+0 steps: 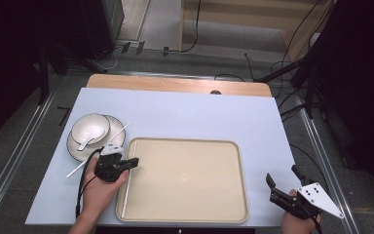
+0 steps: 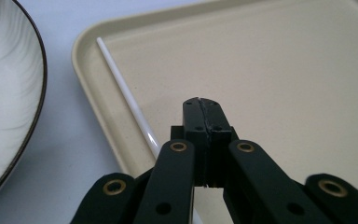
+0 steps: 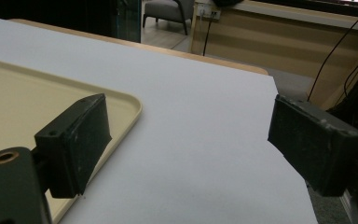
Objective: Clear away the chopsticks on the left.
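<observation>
A: What is the left gripper [image 2: 204, 103] doing?

B: Its jaws are pressing flat together, tip to tip, and I am seeing nothing pinched at the tips. In the high view the left gripper [image 1: 132, 162] is hovering over the left rim of the beige tray [image 1: 224, 204], pointing toward the tray's middle.

A: And the white stick?

B: The white chopstick [image 2: 126, 93] is running under the gripper's linkage and lying slantwise across the tray's [image 2: 284, 70] near corner. Whether the gripper is touching it there, I cannot tell. From above, the chopstick [image 1: 77, 170] is sticking out toward the near-left over the pale blue surface [image 1: 199, 114], and another length of it is leaning over the dishes.

A: Which dishes?

B: A white bowl [image 1: 97, 124] is sitting on a dark-rimmed plate [image 1: 73, 146] just left of the tray, with a white spoon [image 1: 88, 140] resting in the bowl.

A: And the other hand?

B: The right gripper [image 1: 282, 176] is waiting at the near-right corner of the surface, well apart from the tray. Its jaws are standing wide open with nothing between them; its own view is showing the right gripper [image 3: 191, 144] over bare surface [image 3: 205, 140], with the tray's [image 3: 130, 105] corner at the left
</observation>
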{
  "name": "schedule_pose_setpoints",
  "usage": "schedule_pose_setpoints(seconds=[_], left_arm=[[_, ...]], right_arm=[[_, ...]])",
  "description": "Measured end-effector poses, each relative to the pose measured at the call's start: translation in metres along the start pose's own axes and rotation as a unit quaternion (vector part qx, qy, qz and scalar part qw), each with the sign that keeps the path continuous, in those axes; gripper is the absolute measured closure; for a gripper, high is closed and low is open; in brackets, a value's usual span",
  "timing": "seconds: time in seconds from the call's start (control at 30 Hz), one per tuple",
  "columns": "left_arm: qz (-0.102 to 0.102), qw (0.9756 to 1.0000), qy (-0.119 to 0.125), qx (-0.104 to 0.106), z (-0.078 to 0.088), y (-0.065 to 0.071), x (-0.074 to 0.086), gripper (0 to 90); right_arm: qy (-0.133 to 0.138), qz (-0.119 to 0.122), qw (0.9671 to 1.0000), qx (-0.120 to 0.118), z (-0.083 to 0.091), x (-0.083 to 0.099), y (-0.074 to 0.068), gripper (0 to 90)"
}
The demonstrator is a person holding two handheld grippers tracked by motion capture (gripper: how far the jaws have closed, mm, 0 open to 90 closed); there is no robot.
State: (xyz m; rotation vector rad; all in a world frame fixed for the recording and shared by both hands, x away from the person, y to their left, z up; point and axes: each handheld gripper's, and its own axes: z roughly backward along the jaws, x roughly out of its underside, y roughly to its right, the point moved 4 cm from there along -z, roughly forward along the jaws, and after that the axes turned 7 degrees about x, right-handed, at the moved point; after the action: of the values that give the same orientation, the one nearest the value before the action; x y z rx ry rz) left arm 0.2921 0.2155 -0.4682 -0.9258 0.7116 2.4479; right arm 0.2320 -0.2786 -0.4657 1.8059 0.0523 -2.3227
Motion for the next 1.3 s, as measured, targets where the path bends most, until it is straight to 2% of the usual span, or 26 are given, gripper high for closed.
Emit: schedule_pose_setpoints(seconds=[0.07,0.37,0.53,0.73,1.13,1.3], left_arm=[[-0.003,1.0000,0.005,0.001,0.005,-0.001,0.000,88.1],[-0.023,0.9985,0.030,0.040,0.028,0.000,0.000,67.5],[-0.031,0.9980,0.039,0.040,0.040,-0.006,0.003,62.3],[-0.026,0.9981,0.051,0.023,0.055,-0.018,0.005,63.6],[-0.023,0.9980,0.056,-0.019,0.082,-0.048,0.011,67.7],[-0.007,0.9970,0.064,-0.044,0.094,-0.063,0.015,68.7]], right_arm=[[0.000,0.002,1.0000,0.000,0.000,0.000,0.000,13.4],[0.000,-0.001,1.0000,0.002,-0.001,0.000,0.001,13.3],[-0.001,-0.001,1.0000,0.002,-0.001,0.000,0.001,13.3],[-0.001,0.000,1.0000,0.002,0.000,0.000,0.001,13.3],[-0.001,0.000,1.0000,0.003,0.000,0.000,0.002,13.3],[0.000,0.000,1.0000,0.004,0.000,0.000,0.002,13.4]])
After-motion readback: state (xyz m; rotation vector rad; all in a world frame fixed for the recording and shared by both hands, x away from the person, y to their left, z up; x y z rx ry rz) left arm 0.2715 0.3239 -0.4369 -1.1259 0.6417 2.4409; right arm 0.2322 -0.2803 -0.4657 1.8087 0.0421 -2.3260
